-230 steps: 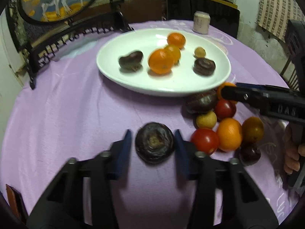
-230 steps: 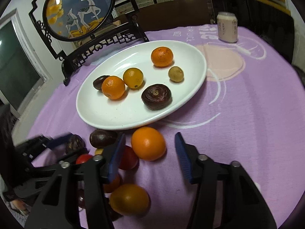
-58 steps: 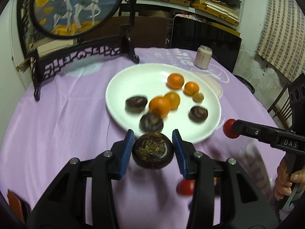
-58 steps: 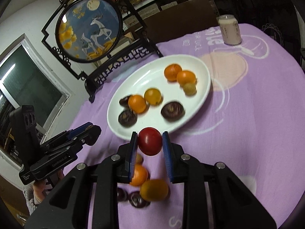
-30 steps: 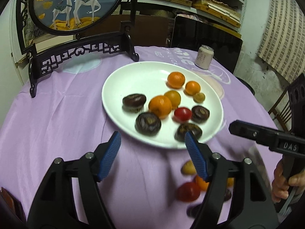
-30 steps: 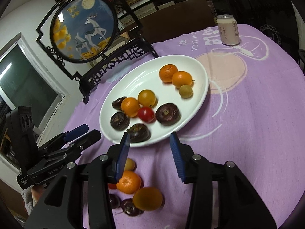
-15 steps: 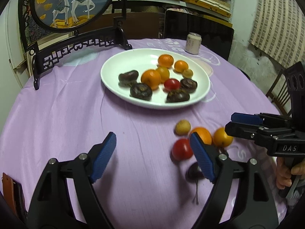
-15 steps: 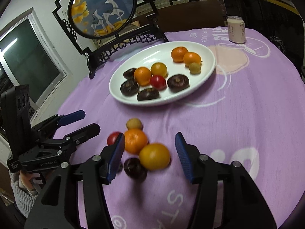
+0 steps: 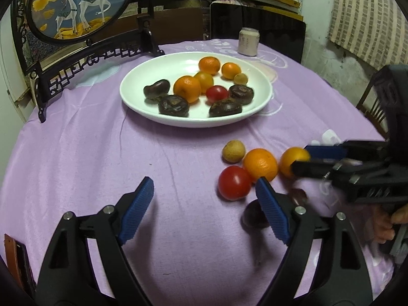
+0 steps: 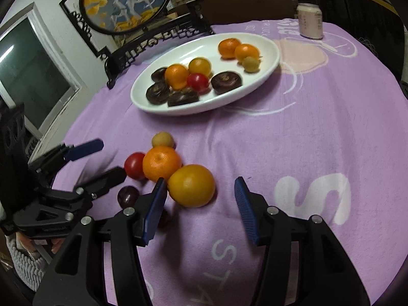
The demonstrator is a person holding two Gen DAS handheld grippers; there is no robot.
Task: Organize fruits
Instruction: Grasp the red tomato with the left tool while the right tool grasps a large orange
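Observation:
A white plate (image 9: 193, 123) (image 10: 178, 112) holds several oranges, dark fruits, a small yellow fruit and a red tomato (image 9: 216, 93). Loose on the purple cloth lie a red tomato (image 9: 234, 183) (image 10: 134, 165), an orange (image 9: 260, 164) (image 10: 162, 163), a yellow-orange fruit (image 9: 293, 160) (image 10: 191, 185), a small tan fruit (image 9: 233, 151) and dark fruits (image 9: 252, 216), partly hidden. My left gripper (image 9: 204, 182) has its jaws opening, nothing between them, the tomato just right of centre. My right gripper (image 10: 200, 181) is open, the yellow-orange fruit by its left finger, untouched.
A pale can (image 9: 248, 41) stands behind the plate. A black carved stand with a round deer picture (image 9: 84, 7) fills the far left. A chair (image 9: 374, 102) is beyond the table's right edge. A hand (image 9: 385, 227) holds the right gripper.
Both grippers have drawn back from the plate and sunk toward the loose fruits, which now look larger and nearer. The left jaws stand wider than a second ago.

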